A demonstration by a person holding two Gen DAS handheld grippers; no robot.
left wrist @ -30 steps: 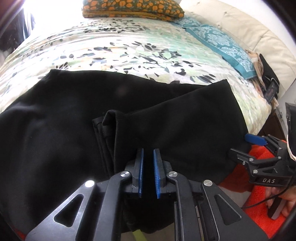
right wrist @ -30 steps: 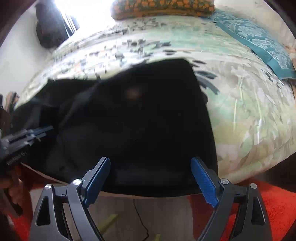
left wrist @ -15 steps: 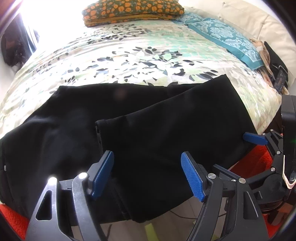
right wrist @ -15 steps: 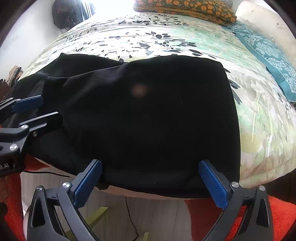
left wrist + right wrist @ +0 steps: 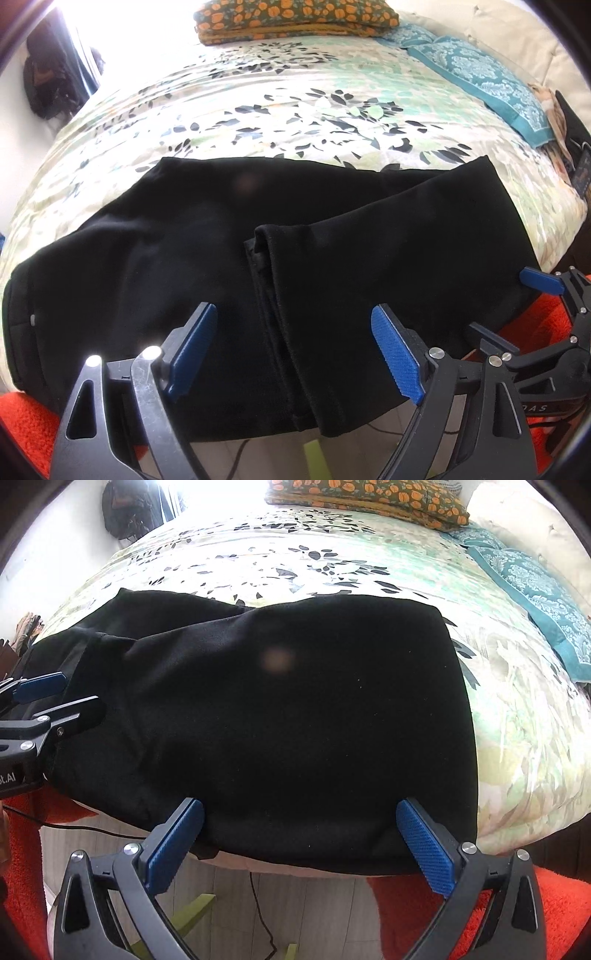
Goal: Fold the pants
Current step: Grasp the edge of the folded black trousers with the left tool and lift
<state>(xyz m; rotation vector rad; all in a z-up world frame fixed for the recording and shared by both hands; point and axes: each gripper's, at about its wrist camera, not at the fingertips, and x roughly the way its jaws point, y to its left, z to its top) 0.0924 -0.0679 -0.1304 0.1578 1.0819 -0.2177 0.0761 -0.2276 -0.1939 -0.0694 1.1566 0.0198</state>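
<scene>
Black pants (image 5: 184, 258) lie folded on the near side of a floral bedspread (image 5: 295, 92), with the leg ends laid over the upper part; the cuff edges (image 5: 266, 251) sit in the middle. My left gripper (image 5: 295, 354) is open and empty, just in front of the cuffs at the bed's edge. My right gripper (image 5: 299, 842) is open and empty, in front of the folded right part of the pants (image 5: 295, 701). Each gripper shows at the side of the other's view, the right one (image 5: 546, 295) and the left one (image 5: 48, 701).
An orange-patterned pillow (image 5: 295, 18) lies at the far end of the bed. A teal patterned cloth (image 5: 480, 74) lies at the right. A red rug (image 5: 443, 915) and a cable (image 5: 258, 904) are on the floor below the bed edge.
My left gripper opened, let go of the pant legs and drew back. The right gripper stayed open and drew back slightly. The pants lie still.
</scene>
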